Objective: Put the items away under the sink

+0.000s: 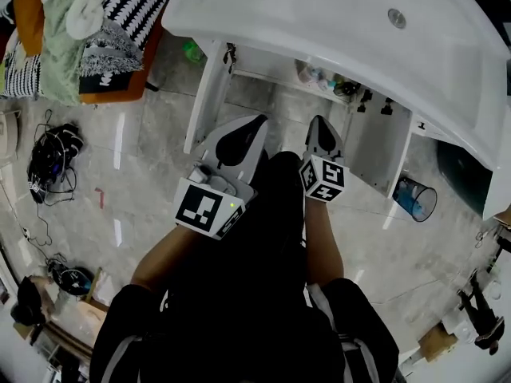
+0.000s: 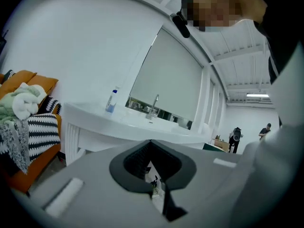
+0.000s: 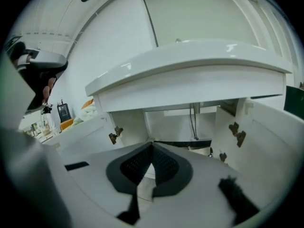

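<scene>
Now left hand-held gripper (image 1: 257, 123) and right hand-held gripper (image 1: 318, 121): jaws together, empty, in front of open cabinet (image 1: 375, 146) under sink (image 1: 279, 22). Few small items (image 1: 315, 76) lie inside; bottle (image 2: 111, 101) stands on sink edge.

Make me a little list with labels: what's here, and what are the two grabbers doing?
sink: white, with a tap
cabinet: under the sink, doors open, small items inside
bottle: standing on the sink top
left gripper: shut, empty
right gripper: shut, empty
bin: on the floor beside the cabinet
</scene>
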